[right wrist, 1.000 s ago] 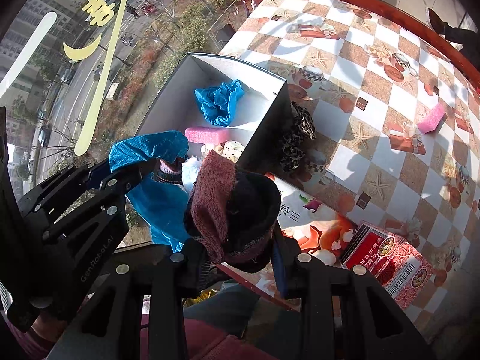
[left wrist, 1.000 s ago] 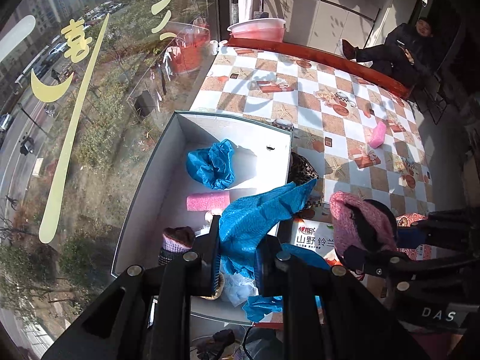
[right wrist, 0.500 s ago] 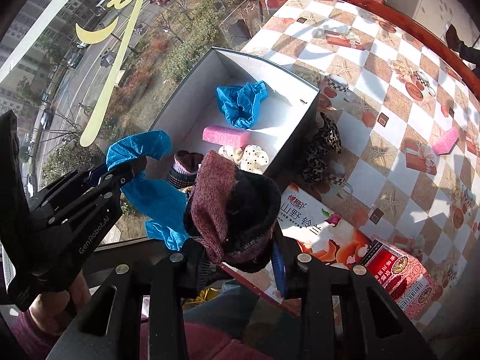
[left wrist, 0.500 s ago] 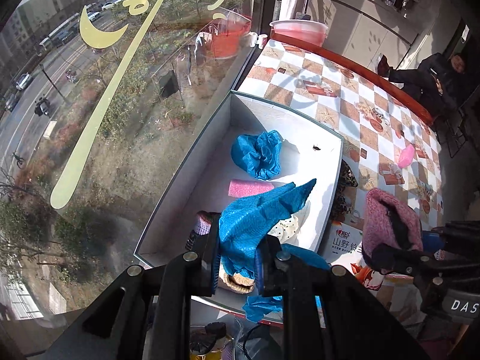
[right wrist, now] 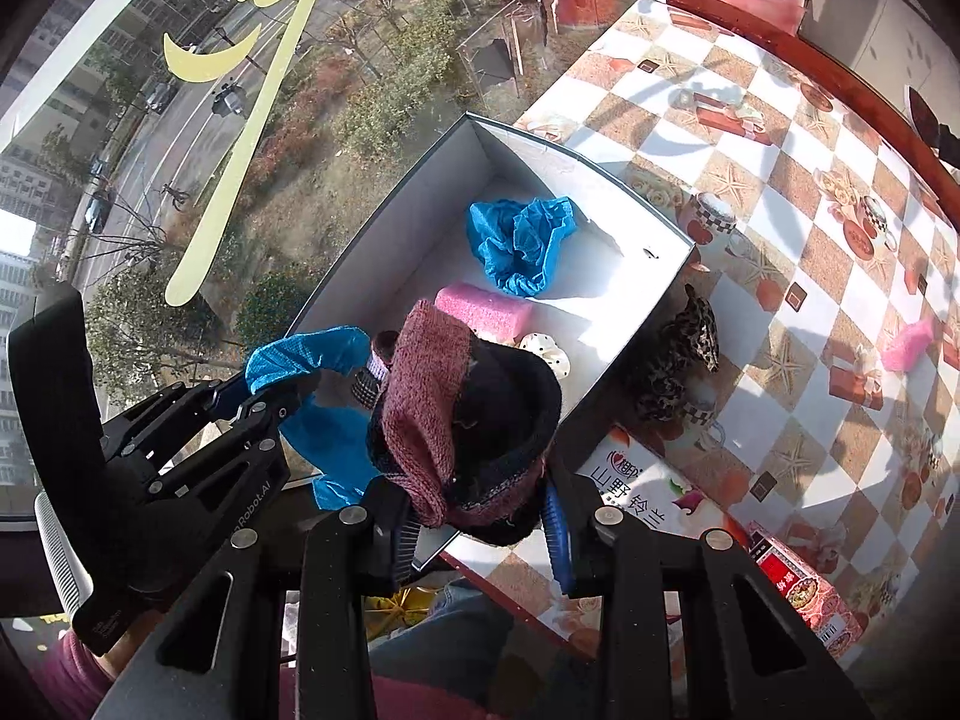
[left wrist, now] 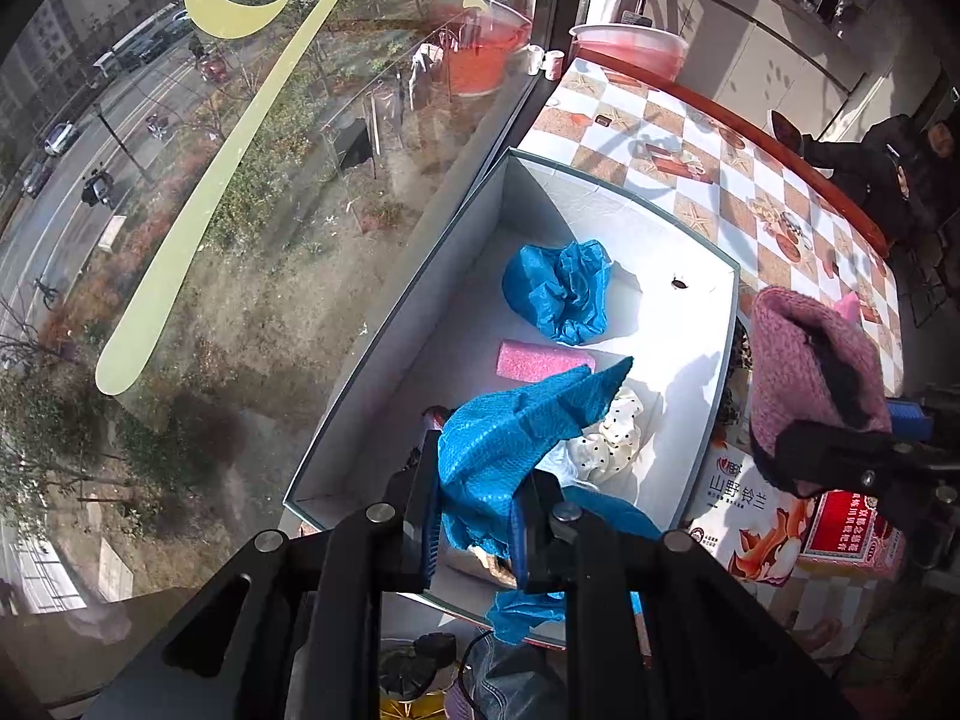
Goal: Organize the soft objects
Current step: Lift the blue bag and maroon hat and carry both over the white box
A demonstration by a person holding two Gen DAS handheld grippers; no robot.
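My left gripper (left wrist: 474, 516) is shut on a blue mesh cloth (left wrist: 510, 432) and hangs over the near end of the white box (left wrist: 420, 324). My right gripper (right wrist: 477, 531) is shut on a pink and black knit hat (right wrist: 456, 420), held above the box's near right corner. Inside the box lie a crumpled blue cloth (left wrist: 558, 291), a pink foam block (left wrist: 540, 360) and a white dotted cloth (left wrist: 612, 444). The right gripper with the hat (left wrist: 810, 372) shows at the right of the left wrist view. The left gripper (right wrist: 282, 384) shows at the left of the right wrist view.
The box stands against a window at the checkered table's (right wrist: 780, 228) left edge. A leopard-print cloth (right wrist: 684, 354) lies right of the box, a pink foam piece (right wrist: 906, 345) further right. Printed cartons (right wrist: 636, 492) lie at the near edge. A seated person (left wrist: 888, 156) is beyond the table.
Both grippers have moved left toward the window, over the box's near end, each keeping its cloth. The pink hat now hangs close beside the box's right wall.
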